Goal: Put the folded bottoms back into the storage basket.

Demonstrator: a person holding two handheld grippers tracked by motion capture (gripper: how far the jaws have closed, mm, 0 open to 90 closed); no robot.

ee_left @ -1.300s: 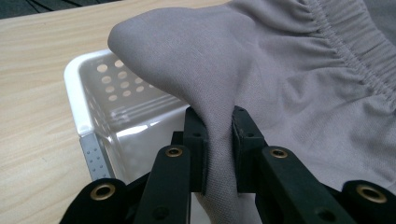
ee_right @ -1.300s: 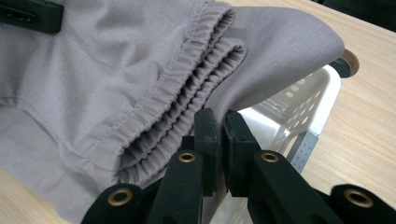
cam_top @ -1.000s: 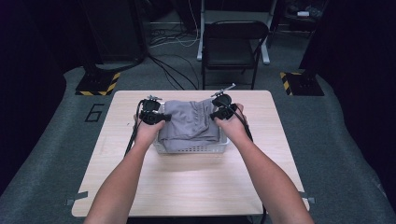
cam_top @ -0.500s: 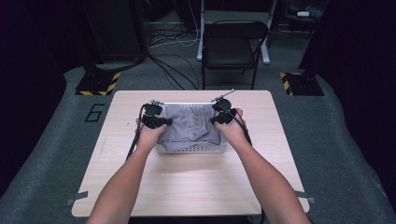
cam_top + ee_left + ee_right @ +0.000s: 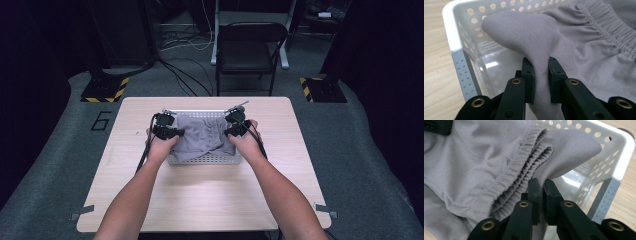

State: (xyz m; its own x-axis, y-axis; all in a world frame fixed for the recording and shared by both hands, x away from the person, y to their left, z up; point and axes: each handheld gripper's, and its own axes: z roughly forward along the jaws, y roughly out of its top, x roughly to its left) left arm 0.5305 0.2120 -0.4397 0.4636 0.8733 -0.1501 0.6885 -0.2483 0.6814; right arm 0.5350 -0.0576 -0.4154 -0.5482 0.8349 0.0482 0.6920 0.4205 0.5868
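Over the white basket [image 5: 205, 159], both grippers' jaws pinch the grey garment [image 5: 202, 135]; floor reads "6" [image 5: 102, 120].

Readable text: just one number

There's a big "6" [image 5: 101, 120] marked on the grey floor mat [image 5: 60, 150], left of the table.

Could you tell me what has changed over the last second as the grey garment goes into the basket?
Both hands have moved toward the far side of the white basket, and the right gripper has sunk a little, lowering the grey garment further into it. The left gripper has barely shifted. Both grippers stay shut on the garment's edges, and the basket sits where it was on the table.
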